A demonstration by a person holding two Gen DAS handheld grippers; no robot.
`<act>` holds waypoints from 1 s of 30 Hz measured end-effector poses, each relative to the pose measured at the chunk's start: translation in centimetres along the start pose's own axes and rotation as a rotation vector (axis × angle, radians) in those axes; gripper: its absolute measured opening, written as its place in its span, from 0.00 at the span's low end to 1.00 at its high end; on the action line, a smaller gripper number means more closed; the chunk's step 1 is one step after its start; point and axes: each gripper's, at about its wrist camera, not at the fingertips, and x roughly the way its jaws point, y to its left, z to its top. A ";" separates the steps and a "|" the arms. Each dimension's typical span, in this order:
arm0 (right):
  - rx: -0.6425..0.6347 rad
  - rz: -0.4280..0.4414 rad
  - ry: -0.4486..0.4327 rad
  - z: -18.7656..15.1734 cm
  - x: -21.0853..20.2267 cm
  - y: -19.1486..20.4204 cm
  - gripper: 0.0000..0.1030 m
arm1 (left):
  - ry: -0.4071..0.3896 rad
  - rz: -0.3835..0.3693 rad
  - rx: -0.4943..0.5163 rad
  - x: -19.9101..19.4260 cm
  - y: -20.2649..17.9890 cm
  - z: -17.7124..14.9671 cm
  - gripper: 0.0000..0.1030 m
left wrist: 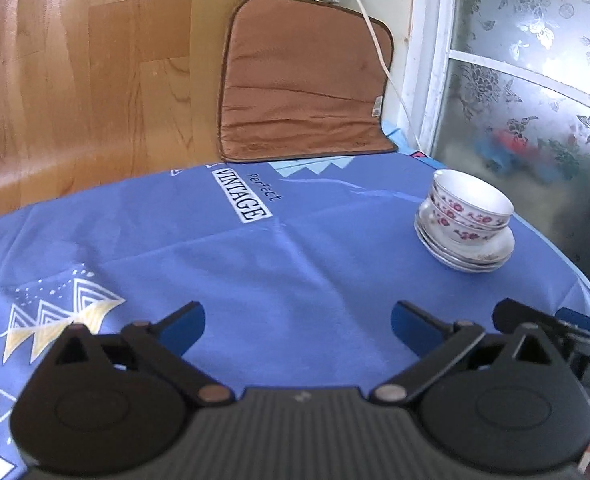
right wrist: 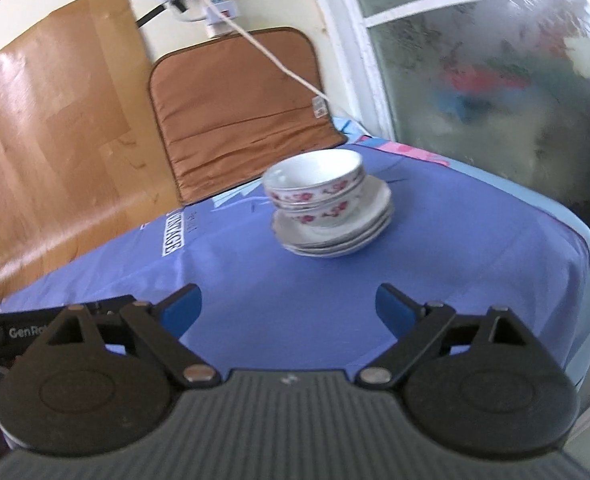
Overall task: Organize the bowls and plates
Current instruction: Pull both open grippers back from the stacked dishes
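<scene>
Bowls, glossy white porcelain banded with pink blossoms, sit nested on a stack of shallow scalloped plates near the far right corner of the tabletop, draped in creased blue printed cloth. Left hand-held gripper and right hand-held gripper hover wide apart, holding nothing.

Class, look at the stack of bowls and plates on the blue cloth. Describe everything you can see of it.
The stack of crockery looks like glazed white ceramic. The bowls, nested upright one in another, carry pink-red flower sprigs around their outsides; the top one is plain white inside and empty. They sit on a pile of shallow plates with wavy rims, whose count is unclear. The pile rests on the blue tablecloth near the frosted window. Nothing else touches it; both tools are open and apart from it.
</scene>
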 end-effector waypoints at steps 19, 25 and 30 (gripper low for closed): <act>-0.089 0.025 -0.007 0.2 0.1 2.0 0.93 | -0.005 0.032 0.005 -0.2 0.9 -0.1 1.00; -0.065 0.037 0.034 0.3 0.5 1.9 0.93 | -0.011 0.043 0.014 -0.4 0.9 -0.3 1.00; -0.071 0.042 0.039 0.1 0.4 2.1 0.93 | -0.015 0.047 0.019 -0.6 0.8 -0.4 1.00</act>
